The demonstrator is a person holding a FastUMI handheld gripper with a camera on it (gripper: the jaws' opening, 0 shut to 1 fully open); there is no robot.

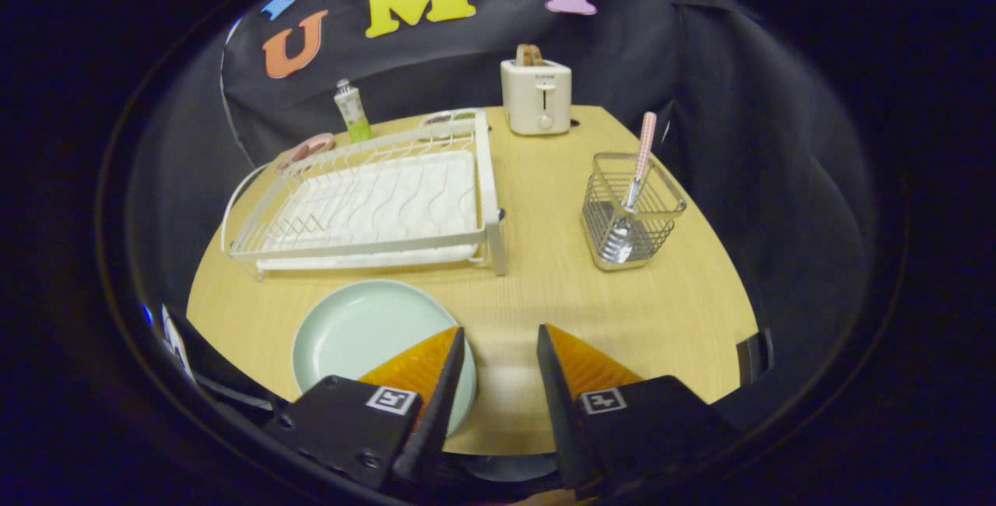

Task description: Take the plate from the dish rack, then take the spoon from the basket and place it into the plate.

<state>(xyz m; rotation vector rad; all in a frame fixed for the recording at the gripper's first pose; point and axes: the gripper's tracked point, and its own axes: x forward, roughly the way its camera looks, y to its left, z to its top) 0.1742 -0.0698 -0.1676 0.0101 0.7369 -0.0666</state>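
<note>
Tool (500, 350) fingers apart, nothing between them. Pale green plate (362, 335) flat on the wood surface (545, 272), partly under the left finger. Dish rack (373, 202) beyond it. Spoon (634, 183) upright in wire basket (630, 214), ahead to the right.

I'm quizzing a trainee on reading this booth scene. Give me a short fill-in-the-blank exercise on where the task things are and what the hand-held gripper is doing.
1. The plate lies on the ____, in front of the dish rack.
2. The spoon stands in the wire ____.
3. The hand-held gripper is ____, holding nothing.
4. Behind the basket stands a ____.

Missing words: table; basket; open; toaster
</note>
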